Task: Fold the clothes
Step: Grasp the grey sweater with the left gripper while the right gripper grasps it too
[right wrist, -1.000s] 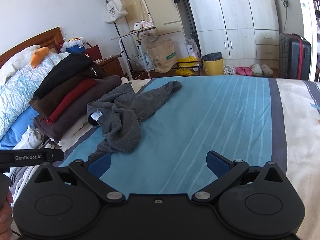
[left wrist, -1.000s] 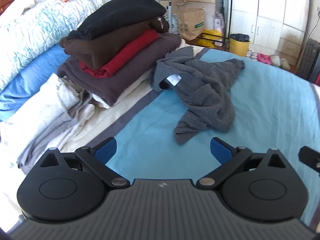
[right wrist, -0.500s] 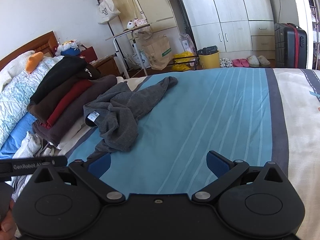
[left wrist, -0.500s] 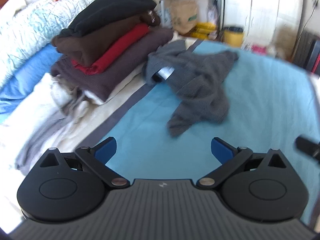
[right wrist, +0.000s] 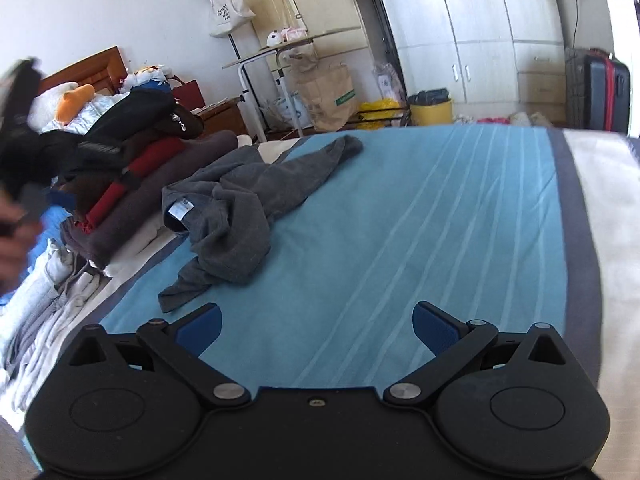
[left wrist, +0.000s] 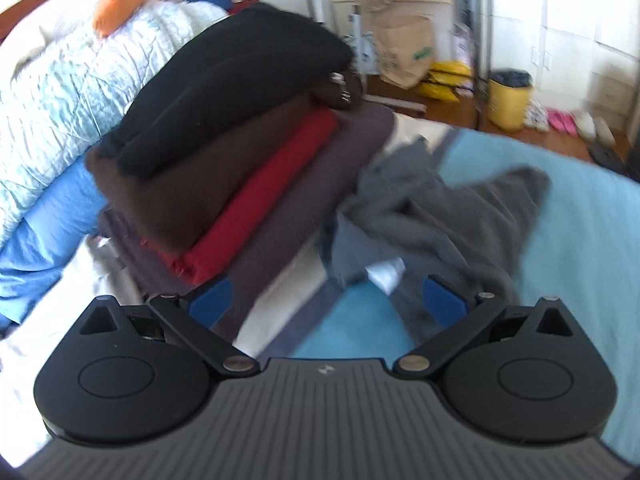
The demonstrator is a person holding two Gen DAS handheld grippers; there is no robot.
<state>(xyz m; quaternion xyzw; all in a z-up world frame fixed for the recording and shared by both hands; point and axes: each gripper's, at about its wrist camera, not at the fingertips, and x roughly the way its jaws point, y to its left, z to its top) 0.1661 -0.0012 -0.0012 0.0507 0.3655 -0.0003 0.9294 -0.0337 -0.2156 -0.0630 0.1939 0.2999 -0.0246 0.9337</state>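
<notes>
A crumpled grey sweater (right wrist: 236, 220) lies on the blue striped bedsheet (right wrist: 420, 220), its white neck label (right wrist: 178, 211) facing up. In the left wrist view the sweater (left wrist: 452, 216) is close, with the label (left wrist: 386, 272) just ahead of my open left gripper (left wrist: 326, 300), which hovers over the collar end. My right gripper (right wrist: 316, 326) is open and empty above the sheet, short of the sweater's near sleeve. The left gripper body shows blurred at the left edge of the right wrist view (right wrist: 24, 136).
A stack of folded clothes, black, brown, red and dark purple (left wrist: 240, 152), sits left of the sweater. Pale loose garments (right wrist: 48, 296) lie near it. A quilt and pillows (left wrist: 52, 92) are at the headboard. A yellow bin (right wrist: 430, 110), paper bag and suitcase (right wrist: 604, 96) stand beyond the bed.
My left gripper has moved forward and left, close to the sweater's collar and the folded stack. My right gripper has stayed nearly still. Both remain open.
</notes>
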